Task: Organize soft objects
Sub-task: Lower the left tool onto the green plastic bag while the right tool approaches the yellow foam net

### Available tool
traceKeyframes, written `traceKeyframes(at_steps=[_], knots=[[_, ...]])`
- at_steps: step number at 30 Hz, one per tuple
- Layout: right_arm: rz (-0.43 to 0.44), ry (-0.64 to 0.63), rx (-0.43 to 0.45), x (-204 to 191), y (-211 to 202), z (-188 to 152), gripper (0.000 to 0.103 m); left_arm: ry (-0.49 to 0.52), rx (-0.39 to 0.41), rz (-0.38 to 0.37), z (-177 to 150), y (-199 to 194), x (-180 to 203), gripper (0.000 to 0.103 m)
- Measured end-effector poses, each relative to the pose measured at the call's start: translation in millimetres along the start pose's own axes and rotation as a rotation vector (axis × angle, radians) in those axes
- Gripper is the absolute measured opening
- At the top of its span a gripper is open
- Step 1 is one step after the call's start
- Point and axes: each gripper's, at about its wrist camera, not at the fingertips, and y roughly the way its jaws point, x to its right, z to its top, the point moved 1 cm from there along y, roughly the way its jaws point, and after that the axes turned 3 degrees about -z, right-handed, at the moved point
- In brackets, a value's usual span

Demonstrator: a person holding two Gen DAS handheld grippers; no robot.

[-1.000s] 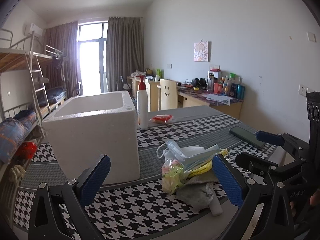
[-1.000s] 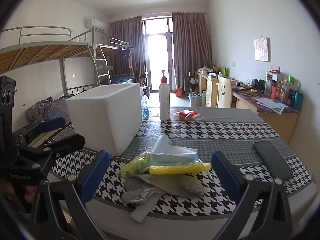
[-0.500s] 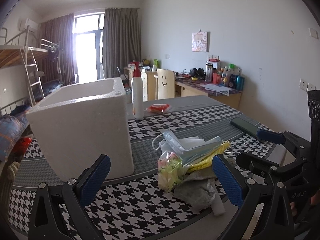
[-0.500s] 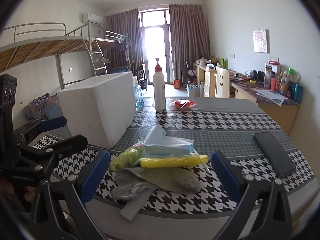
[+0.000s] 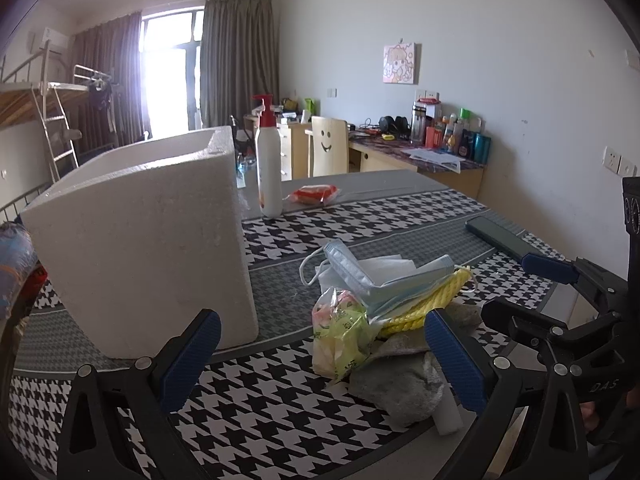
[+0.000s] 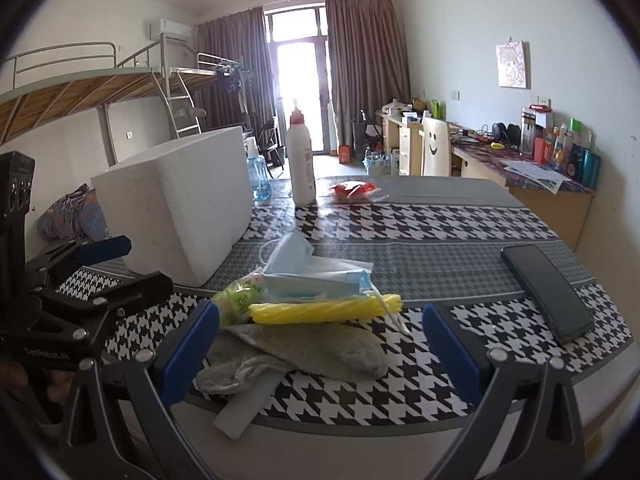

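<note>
Both tongs are gaping wide, holding nothing. The right gripper point(image 6: 320, 344) is facing the pile head-on and looks nearer; the left gripper point(image 5: 320, 356) is seeing it to its right. The rope point(image 6: 324, 309) is lying crosswise atop the sock point(image 6: 320, 350), masks point(image 6: 312, 276) behind, foam box point(image 6: 180, 208) farther left.

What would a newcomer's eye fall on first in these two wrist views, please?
Probably the big white foam box standing open-topped on the left of the houndstooth table. Next, the heap beside it near the front edge: a blue face mask on top, a yellow rope and grey cloth beneath. Both grippers hang open before it.
</note>
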Motion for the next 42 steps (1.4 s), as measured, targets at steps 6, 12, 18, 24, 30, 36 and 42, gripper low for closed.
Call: traceKeyframes(at_steps=[6, 12, 18, 24, 30, 36, 42], knots=[[0.002, 0.009, -0.019, 3, 7, -2, 0.102, -0.003, -0.026, 0.003, -2, 9, -1, 0.102], [0.006, 0.012, -0.029, 4, 13, -1, 0.102, -0.002, -0.047, -0.001, -1, 17, -1, 0.102], [0.012, 0.019, -0.039, 7, 18, -1, 0.102, -0.003, -0.089, 0.012, -4, 31, -1, 0.102], [0.020, 0.037, -0.056, 11, 27, -2, 0.102, 0.003, -0.116, 0.017, -7, 39, 0, 0.098], [0.030, 0.044, -0.064, 13, 29, -4, 0.102, -0.001, -0.144, 0.008, -9, 48, 1, 0.090], [0.068, 0.067, -0.082, 13, 34, -7, 0.102, -0.006, -0.174, 0.013, -12, 55, 0, 0.080], [0.113, 0.112, -0.120, 13, 42, -12, 0.102, 0.006, -0.204, -0.020, -12, 62, 5, 0.068]])
